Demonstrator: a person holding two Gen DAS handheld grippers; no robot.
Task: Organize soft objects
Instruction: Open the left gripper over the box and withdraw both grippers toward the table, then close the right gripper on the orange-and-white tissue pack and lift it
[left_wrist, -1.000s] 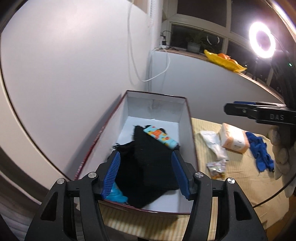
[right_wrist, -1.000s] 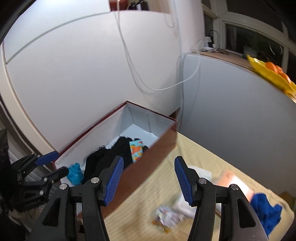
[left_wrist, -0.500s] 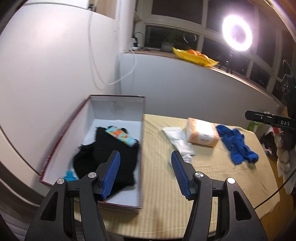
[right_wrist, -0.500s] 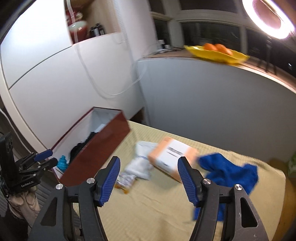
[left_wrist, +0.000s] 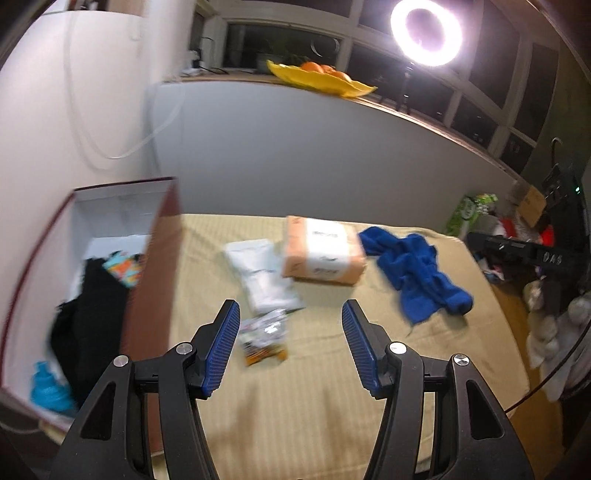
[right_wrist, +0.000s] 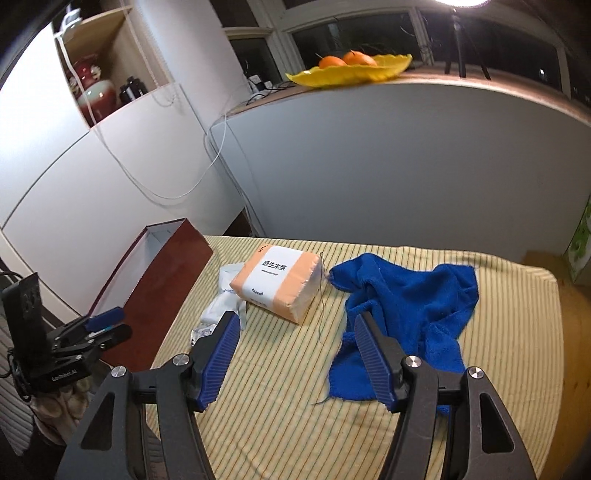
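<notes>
A: Start closest in. What are the two tools doing?

B: The left gripper (left_wrist: 291, 314) hangs over the yellow striped cloth-covered table (left_wrist: 303, 406) with its blue ribbed pads spread and nothing between them. The right gripper (right_wrist: 295, 321) is likewise spread and empty; its jaws have just been opening a little wider. Its right pad stands in front of the near edge of the rumpled blue terry towel (right_wrist: 406, 299), though I cannot tell whether it touches the cloth.

A: And just past the left tool?

B: A small crinkled snack packet (left_wrist: 264, 338) lies just beyond its left pad, blurred. Behind that lies a flat white plastic pouch (left_wrist: 262, 275), and touching the pouch's far right side is the peach-and-white soft pack of tissues (left_wrist: 321, 254). The blue towel lies near the pack's right, apart from it.

A: Where is the container?

B: The long dark-red cardboard box with a white inside (left_wrist: 155, 280) sits along the table's left edge. In it lie a black knitted garment (left_wrist: 92, 314), a small bright patterned item (left_wrist: 123, 269) farther back, and a turquoise object (left_wrist: 46, 391) at the near end.

A: Farthest back?

B: A yellow leaf-shaped dish of oranges (right_wrist: 351, 68) stands on the wooden ledge under the dark windows, and a glowing ring light (left_wrist: 426, 31) stands to its right.
</notes>
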